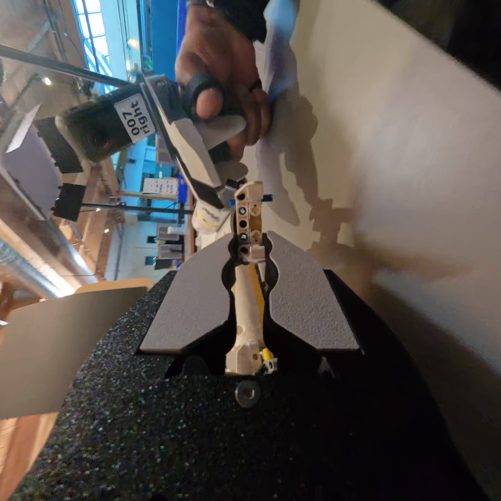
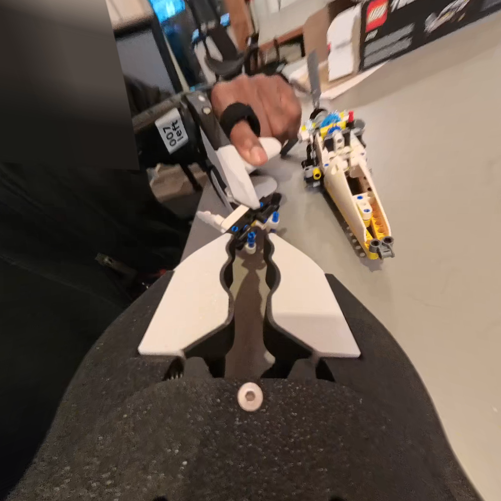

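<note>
The left tongs (image 1: 250, 244) pinch a white brick assembly (image 1: 248, 217). The right tongs (image 2: 250, 242) stand spread, their tips around its blue pin (image 2: 251, 238), not pressing. At two o'clock, a brick aircraft model (image 2: 349, 184) lies on the table (image 2: 406, 325).

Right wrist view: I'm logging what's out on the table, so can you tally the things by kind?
Toy-brick builds: 2, the white and yellow vehicle on the table and the small white and black sub-assembly clamped in the left hand-held gripper.
Hand-held grippers: 2, counting the right hand-held gripper.
Boxes: 1, the dark box.
Total: 5.
</note>
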The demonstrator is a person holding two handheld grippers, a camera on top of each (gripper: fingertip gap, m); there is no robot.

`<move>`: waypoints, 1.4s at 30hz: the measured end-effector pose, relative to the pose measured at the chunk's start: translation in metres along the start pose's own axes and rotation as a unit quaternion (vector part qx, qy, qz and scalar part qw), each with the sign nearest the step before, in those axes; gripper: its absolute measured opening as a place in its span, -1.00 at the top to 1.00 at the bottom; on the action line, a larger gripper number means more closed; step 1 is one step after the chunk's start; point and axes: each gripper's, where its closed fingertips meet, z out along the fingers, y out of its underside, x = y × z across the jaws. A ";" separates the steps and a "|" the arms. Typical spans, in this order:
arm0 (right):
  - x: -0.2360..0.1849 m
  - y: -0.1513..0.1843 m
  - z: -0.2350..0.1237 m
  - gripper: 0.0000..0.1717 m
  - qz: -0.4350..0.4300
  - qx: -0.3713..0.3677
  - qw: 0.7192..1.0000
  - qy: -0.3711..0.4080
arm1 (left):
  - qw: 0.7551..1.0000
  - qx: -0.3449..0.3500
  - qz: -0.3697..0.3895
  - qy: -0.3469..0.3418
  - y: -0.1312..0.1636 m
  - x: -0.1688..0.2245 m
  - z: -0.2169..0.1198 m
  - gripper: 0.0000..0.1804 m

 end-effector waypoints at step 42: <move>0.054 0.003 0.033 1.00 -0.098 -0.098 0.986 0.094 | 0.985 -0.154 0.071 0.011 0.070 0.012 0.005 0.79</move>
